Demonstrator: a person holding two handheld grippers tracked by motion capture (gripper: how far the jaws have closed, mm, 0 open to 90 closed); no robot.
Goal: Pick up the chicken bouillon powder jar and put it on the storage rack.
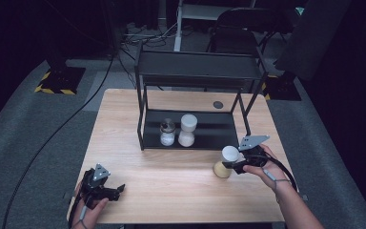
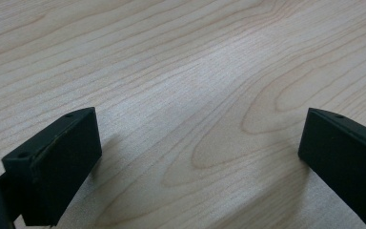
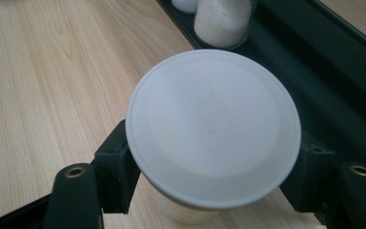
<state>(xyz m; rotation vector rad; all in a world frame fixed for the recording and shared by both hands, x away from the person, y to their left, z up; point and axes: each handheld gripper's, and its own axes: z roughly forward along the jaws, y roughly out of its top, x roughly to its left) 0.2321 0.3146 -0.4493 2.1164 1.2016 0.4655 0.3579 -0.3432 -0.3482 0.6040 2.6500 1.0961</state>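
Note:
A jar with a white lid (image 1: 229, 153) and pale yellow contents stands on the wooden table (image 1: 171, 176), in front of the rack's right end. My right gripper (image 1: 233, 165) is shut on it just under the lid. In the right gripper view the white lid (image 3: 213, 124) sits between both black jaws (image 3: 213, 191), which press on the jar's sides. My left gripper (image 1: 119, 190) rests near the table's front left corner. In the left gripper view its jaws (image 2: 195, 162) stand wide open over bare wood.
A black two-tier rack (image 1: 214, 129) stands mid-table. Its lower shelf holds a dark-lidded glass jar (image 1: 167, 132) and a white-lidded jar (image 1: 188, 130) of white grains. The rack's edge (image 3: 314, 71) runs close beside the held jar. Behind it lies a round grommet (image 1: 218, 104).

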